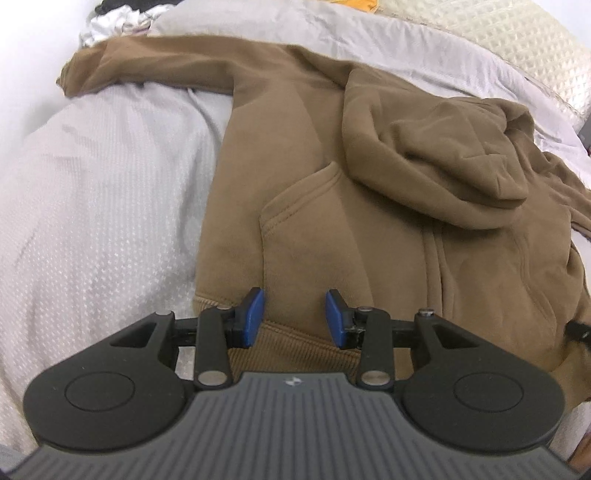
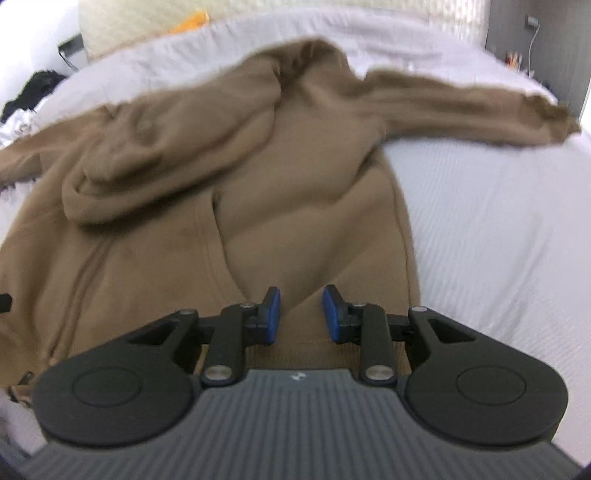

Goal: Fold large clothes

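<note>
Over the brown hoodie's (image 1: 332,229) ribbed hem, left tongs (image 1: 295,319) spread wide, right tongs (image 2: 301,315) likewise parted, both gripping nothing.

Brown hoodie (image 1: 332,206) spread front-up on white bed (image 1: 92,221), hood flopped over chest, one sleeve stretched toward far left. Left gripper (image 1: 294,317) over ribbed hem, blue fingers (image 1: 255,317) parted, nothing between. Rumpled clothes (image 1: 110,22) at far corner.
</note>
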`<state>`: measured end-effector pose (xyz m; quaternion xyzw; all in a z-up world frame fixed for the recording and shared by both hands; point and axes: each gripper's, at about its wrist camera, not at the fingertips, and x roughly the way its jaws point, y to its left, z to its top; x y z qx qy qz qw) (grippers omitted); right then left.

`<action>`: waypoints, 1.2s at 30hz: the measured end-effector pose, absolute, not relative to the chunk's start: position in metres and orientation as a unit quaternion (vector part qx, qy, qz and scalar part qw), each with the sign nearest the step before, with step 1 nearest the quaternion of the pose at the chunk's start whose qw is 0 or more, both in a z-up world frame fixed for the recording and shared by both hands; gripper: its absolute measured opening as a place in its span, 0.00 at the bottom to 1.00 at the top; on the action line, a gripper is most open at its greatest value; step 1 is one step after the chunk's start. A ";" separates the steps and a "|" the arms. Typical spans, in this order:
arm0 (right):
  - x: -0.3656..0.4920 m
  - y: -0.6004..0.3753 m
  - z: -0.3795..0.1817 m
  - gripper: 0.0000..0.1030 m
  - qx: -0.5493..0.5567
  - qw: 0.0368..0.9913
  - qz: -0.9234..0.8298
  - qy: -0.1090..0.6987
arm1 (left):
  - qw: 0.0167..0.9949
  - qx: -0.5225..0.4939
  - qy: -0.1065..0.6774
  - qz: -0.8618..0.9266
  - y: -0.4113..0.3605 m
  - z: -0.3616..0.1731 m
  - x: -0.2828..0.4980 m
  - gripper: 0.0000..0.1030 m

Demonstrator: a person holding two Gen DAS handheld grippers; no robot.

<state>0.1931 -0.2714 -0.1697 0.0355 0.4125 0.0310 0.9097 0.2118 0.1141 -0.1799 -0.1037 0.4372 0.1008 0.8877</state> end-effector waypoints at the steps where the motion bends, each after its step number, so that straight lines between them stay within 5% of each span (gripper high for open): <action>1: 0.196 -0.271 -0.174 0.28 0.037 0.905 0.030 0.422 | 0.886 -0.107 0.439 0.100 0.115 -0.181 0.212 0.42; 11: 0.197 -0.273 -0.174 0.29 0.043 0.905 0.026 0.423 | 0.890 -0.096 0.434 0.096 0.110 -0.179 0.206 0.42; 13: 0.192 -0.274 -0.168 0.29 0.051 0.908 0.027 0.414 | 0.894 -0.084 0.432 0.089 0.106 -0.174 0.203 0.47; 16: 0.189 -0.277 -0.164 0.29 0.057 0.909 0.026 0.411 | 0.897 -0.090 0.427 0.068 0.100 -0.161 0.197 0.66; 24: 0.185 -0.279 -0.159 0.30 0.077 0.915 0.033 0.395 | 0.927 -0.057 0.370 0.033 0.060 -0.120 0.212 0.74; 36: 0.189 -0.283 -0.158 0.30 0.126 0.913 0.050 0.385 | 0.930 -0.047 0.364 -0.037 0.003 -0.140 0.324 0.74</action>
